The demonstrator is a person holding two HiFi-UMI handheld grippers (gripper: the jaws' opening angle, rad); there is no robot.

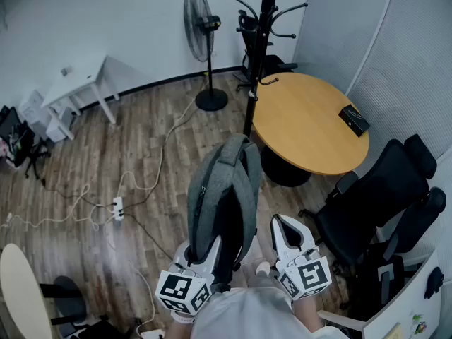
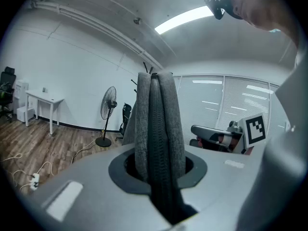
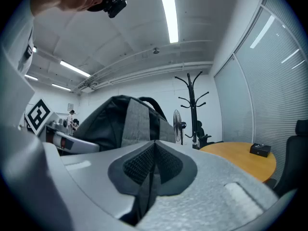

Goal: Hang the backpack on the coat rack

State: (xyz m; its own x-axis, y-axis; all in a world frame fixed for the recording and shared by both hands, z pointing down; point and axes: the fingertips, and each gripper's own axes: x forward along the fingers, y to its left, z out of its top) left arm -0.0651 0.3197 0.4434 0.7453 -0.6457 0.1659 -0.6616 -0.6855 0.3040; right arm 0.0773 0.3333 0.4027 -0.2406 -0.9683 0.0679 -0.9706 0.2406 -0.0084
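Head view looks steeply down; both gripper views look level, sharing the coat rack [image 3: 191, 105].

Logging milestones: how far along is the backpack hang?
Done: the backpack is picked up, with the left gripper shut on it and holding it upright. In hand: it faces the coat rack, which stands some way ahead beside the round table. The right gripper is shut and empty. Left: reach the rack and loop the backpack over a hook.

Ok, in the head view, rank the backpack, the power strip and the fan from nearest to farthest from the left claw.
1. Backpack: gripped in the left claw.
2. Power strip: on the floor, off to the left.
3. Fan: far ahead, by the wall.
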